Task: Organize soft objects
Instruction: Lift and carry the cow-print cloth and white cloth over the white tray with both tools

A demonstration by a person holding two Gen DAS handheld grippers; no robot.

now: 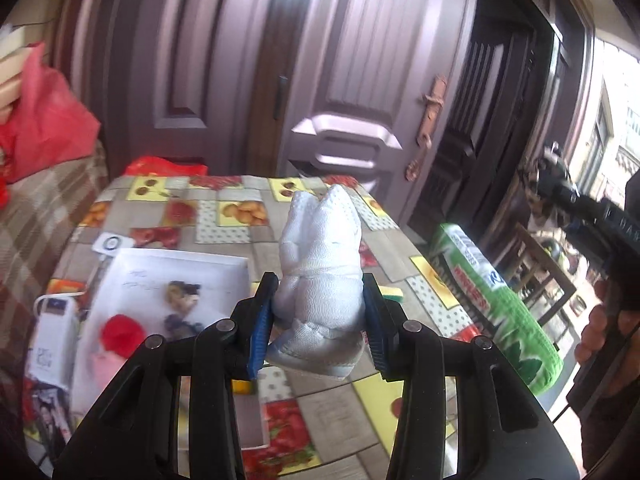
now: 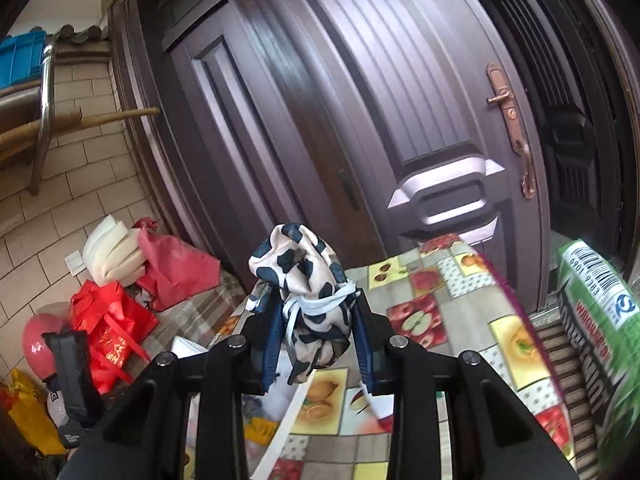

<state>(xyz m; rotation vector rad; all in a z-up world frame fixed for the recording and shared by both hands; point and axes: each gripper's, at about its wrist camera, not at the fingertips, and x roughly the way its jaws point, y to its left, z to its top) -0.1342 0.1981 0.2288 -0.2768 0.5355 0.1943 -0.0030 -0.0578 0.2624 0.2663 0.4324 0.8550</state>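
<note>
My left gripper (image 1: 319, 322) is shut on a white bundled cloth (image 1: 320, 264) and holds it upright above the fruit-print tablecloth (image 1: 232, 212). My right gripper (image 2: 316, 340) is shut on a bundled cloth with a navy and cream cow-spot print (image 2: 304, 280), tied with a pale blue band, held above the same tablecloth (image 2: 432, 312). A white tray (image 1: 168, 276) on the table's left holds a red soft item (image 1: 120, 332), a pink one (image 1: 102, 364) and small dark bundles (image 1: 182, 294). The right gripper also shows at the left wrist view's right edge (image 1: 560, 184), too blurred to judge.
A green printed package (image 1: 492, 300) lies at the table's right edge, also in the right wrist view (image 2: 600, 320). A white power bank (image 1: 54, 332) lies left of the tray. Red bags (image 2: 112, 328) and foam pieces (image 2: 112, 256) sit on a sofa at left. A closed purple door (image 2: 400, 120) stands behind the table.
</note>
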